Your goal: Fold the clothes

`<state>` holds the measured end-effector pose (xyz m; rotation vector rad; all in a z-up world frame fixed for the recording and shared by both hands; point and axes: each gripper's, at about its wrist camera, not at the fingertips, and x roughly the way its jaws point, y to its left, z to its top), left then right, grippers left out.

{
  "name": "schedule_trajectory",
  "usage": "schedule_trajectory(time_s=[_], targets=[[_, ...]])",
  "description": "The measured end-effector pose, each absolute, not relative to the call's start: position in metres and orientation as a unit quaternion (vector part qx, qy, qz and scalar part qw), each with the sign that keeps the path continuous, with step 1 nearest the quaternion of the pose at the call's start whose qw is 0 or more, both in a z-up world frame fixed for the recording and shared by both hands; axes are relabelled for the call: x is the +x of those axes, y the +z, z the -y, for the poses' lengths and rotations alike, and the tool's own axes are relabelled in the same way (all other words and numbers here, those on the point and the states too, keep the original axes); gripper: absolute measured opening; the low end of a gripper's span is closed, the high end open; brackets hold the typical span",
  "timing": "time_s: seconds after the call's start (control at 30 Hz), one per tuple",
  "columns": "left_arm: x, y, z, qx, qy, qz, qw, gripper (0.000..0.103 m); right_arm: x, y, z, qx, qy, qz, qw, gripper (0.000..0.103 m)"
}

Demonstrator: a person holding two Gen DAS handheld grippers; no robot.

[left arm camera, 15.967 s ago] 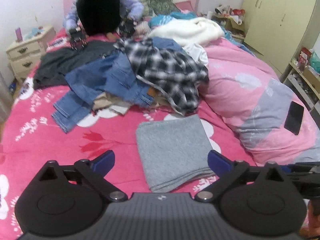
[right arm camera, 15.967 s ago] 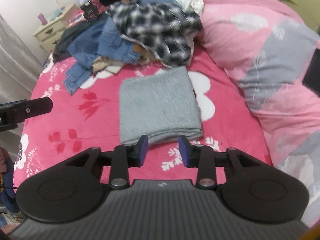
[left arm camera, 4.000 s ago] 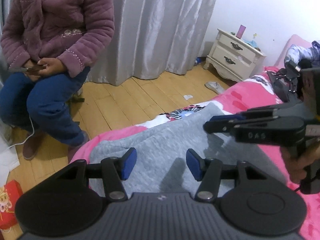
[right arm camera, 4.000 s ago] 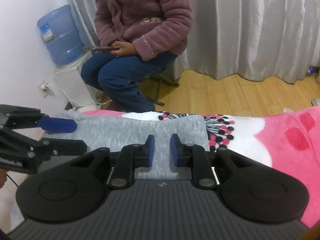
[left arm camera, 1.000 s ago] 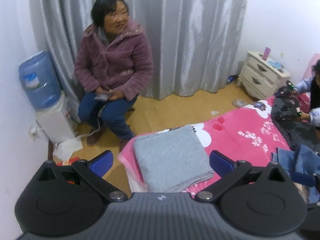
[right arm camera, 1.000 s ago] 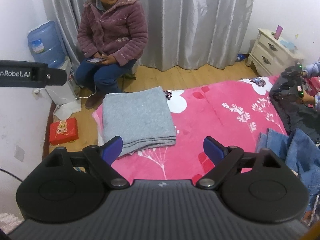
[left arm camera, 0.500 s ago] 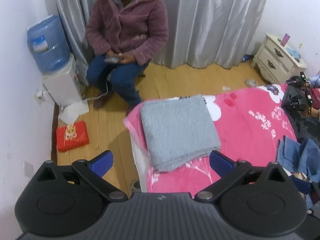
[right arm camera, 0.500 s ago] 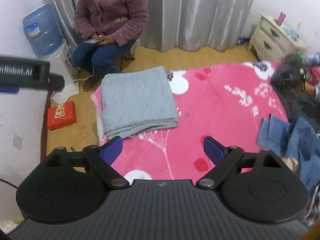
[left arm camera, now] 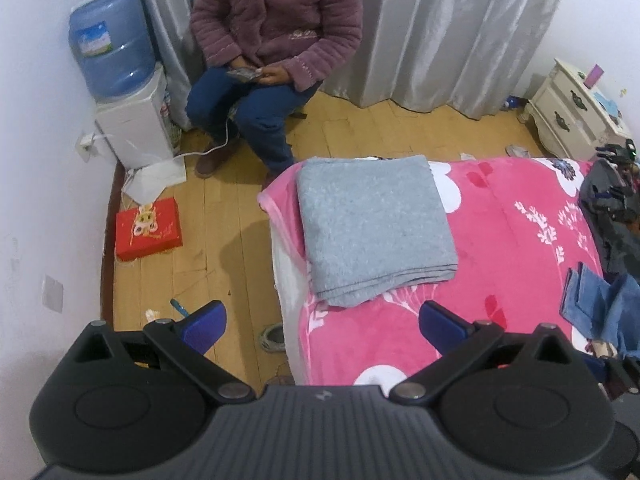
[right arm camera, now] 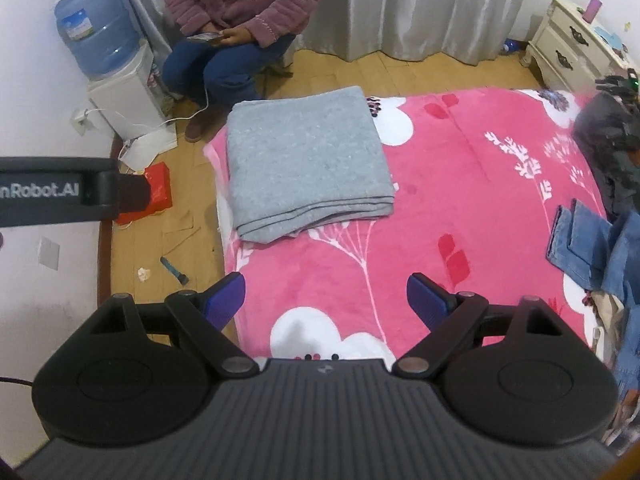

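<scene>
From the left wrist, the left claw (left arm camera: 322, 322) is wide open and holds nothing. The folded grey fuzzy cloth (left arm camera: 372, 228) lies flat on the corner of the pink flowery bed (left arm camera: 500, 240), well past the claw tips.

From the right wrist, the right claw (right arm camera: 325, 296) is wide open and empty too. The grey cloth (right arm camera: 306, 162) sits at the bed's corner. Blue jeans (right arm camera: 588, 244) lie at the right edge.
</scene>
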<state>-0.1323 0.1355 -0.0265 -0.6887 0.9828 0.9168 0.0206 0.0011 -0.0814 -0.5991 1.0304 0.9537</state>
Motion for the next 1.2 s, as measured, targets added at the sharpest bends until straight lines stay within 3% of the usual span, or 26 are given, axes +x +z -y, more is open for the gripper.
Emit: schedule_trajectory(time_s=[1.2], targets=[[-0.125,-0.025,-0.134,-0.275,0.442,-0.443,0.730,0.103,0.019,-0.084,-0.017,-0.312,0.452,-0.438,0.711,0.088]])
